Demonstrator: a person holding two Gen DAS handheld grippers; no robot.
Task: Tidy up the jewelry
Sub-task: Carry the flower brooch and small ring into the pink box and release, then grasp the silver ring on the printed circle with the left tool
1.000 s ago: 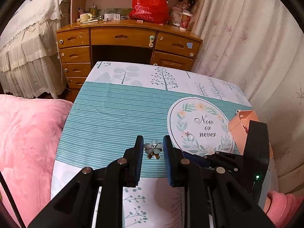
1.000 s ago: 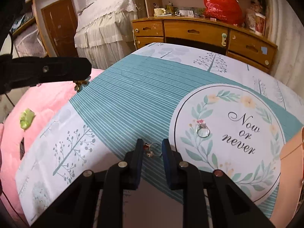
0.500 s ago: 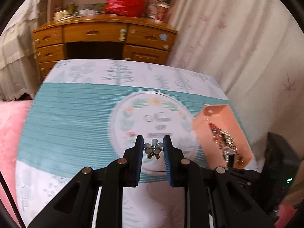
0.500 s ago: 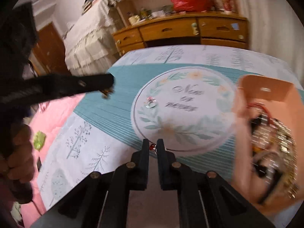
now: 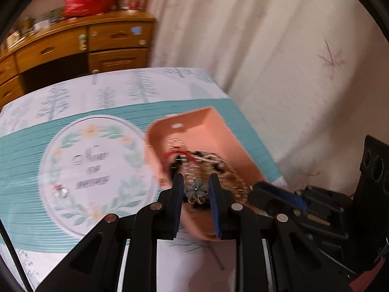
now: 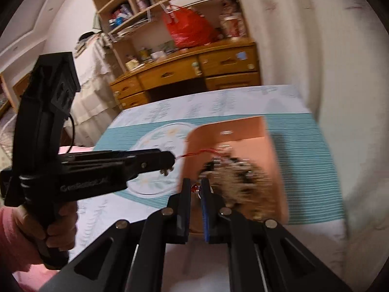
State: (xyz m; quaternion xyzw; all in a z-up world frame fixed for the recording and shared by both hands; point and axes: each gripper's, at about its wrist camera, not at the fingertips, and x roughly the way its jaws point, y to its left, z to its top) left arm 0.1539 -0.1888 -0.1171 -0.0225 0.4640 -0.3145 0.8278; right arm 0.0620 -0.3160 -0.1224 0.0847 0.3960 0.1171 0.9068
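Over the near end of the peach-coloured box [image 5: 214,131], which stands on the right side of the patterned tablecloth [image 5: 29,150], we hold both grippers side by side. In the left wrist view, the left gripper [image 5: 196,189] is clamped on a small flower-shaped brooch [image 5: 196,187] with pale grey-green petals and little brass pieces below; the brooch sits between the two blue-lined fingers, pressed from both sides, just above the tangle of chains and beads [image 5: 206,163] that fills the box. In the right wrist view, the right gripper [image 6: 196,189] has its jaws drawn close together on a small ring [image 6: 195,189] with a red stone, which shows as a blurred speck in the narrow gap near the fingertips, right at the near left wall of the box [image 6: 272,160]. From this view we also see the left gripper [image 6: 167,164] reaching in from the left, its tip close to the box's left wall, held by a hand [image 6: 60,228] in a pink sleeve [image 6: 14,238]. Left of the box, on the round wreath print with lettering, another ring [image 5: 61,191] lies on the cloth, well apart from both grippers. At the far end of the room stand a wooden desk [image 6: 194,70] with a red bag [image 6: 189,29] on top and a pale curtain [image 5: 279,48] on the right. Both views are blurred.
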